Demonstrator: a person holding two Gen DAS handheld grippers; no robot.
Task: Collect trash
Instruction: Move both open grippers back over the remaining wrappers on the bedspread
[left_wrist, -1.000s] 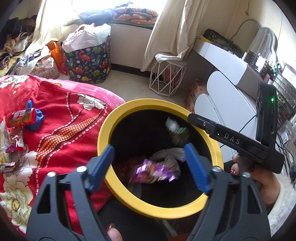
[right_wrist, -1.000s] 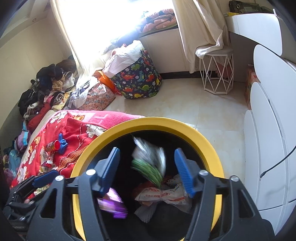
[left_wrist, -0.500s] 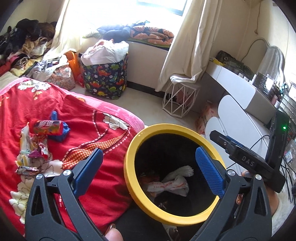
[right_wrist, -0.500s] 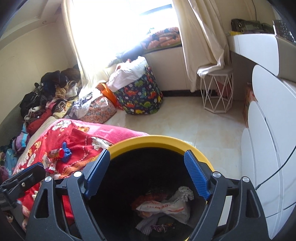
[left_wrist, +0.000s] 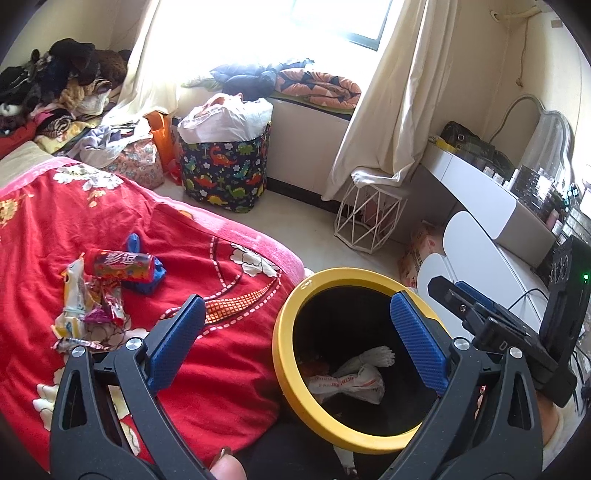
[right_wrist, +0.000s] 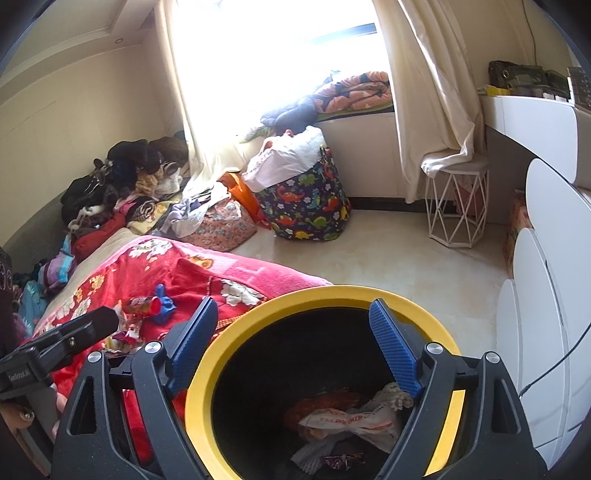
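Observation:
A black bin with a yellow rim (left_wrist: 284, 369) (right_wrist: 199, 387) stands beside the bed. Inside it lie a white printed wrapper (left_wrist: 351, 380) (right_wrist: 351, 419) and other scraps. My left gripper (left_wrist: 295, 301) is open and empty, raised over the bin's left edge and the red bedspread (left_wrist: 221, 369). My right gripper (right_wrist: 293, 305) is open and empty above the bin's mouth. On the bedspread lie a red snack tube (left_wrist: 122, 264) (right_wrist: 142, 305), a blue scrap (left_wrist: 147, 280) and a heap of crumpled wrappers (left_wrist: 88, 306) (right_wrist: 122, 336), left of both grippers.
A dinosaur-print basket (left_wrist: 225, 173) full of laundry and a white wire stool (left_wrist: 369, 218) stand on the pale floor by the window. A white dresser (left_wrist: 480, 199) runs along the right. Clothes (left_wrist: 55, 92) are piled at the bed's far end.
A purple wrapper dropped from my left gripper and a green-white one from my right, both into the bin. Both jaws widened, and both grippers rose and drew back from the bin.

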